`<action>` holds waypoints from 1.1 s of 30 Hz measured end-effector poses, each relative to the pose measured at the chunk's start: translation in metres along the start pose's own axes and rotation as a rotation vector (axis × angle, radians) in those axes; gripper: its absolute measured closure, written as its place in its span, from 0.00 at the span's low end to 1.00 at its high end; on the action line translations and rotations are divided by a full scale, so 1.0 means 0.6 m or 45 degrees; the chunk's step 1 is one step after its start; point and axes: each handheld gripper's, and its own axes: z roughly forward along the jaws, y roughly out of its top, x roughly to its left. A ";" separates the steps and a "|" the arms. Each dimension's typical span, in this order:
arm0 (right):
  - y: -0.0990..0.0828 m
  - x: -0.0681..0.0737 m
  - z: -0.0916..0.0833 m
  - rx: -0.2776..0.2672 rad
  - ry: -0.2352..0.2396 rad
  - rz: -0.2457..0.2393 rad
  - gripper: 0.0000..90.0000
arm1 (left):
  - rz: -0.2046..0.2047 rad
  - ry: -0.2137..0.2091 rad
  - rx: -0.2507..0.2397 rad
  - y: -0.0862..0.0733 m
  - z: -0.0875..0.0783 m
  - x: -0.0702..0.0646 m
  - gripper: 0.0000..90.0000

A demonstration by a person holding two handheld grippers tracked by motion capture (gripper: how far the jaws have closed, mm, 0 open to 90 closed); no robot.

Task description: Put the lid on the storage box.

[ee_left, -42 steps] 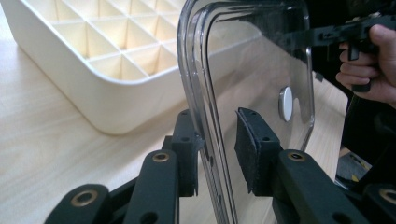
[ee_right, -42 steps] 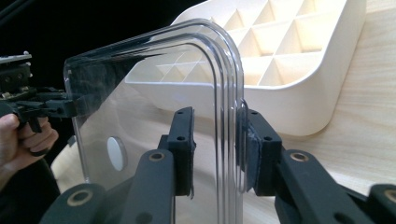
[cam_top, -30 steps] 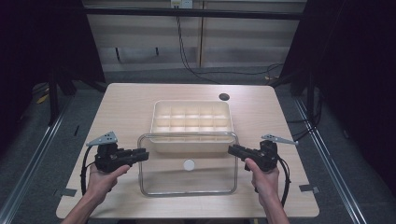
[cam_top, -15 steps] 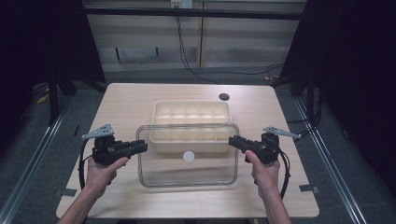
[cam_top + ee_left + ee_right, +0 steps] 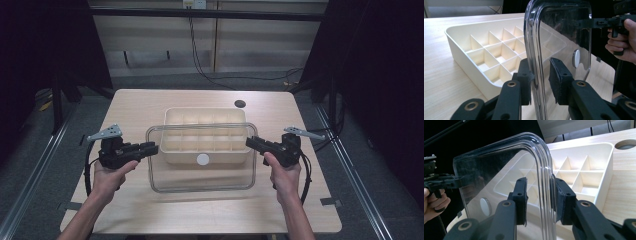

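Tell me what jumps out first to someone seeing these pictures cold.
A clear plastic lid with a round white spot hangs over the near part of the wooden table, gripped by the left hand-held gripper at one short edge and the right hand-held gripper at the other. Just beyond it sits a cream divided tray, its open compartments partly under the lid's far edge.
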 end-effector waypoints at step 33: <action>0.069 -0.003 0.032 -0.025 -0.015 -0.057 0.74 | 0.036 0.064 -0.046 0.073 0.004 0.024 0.79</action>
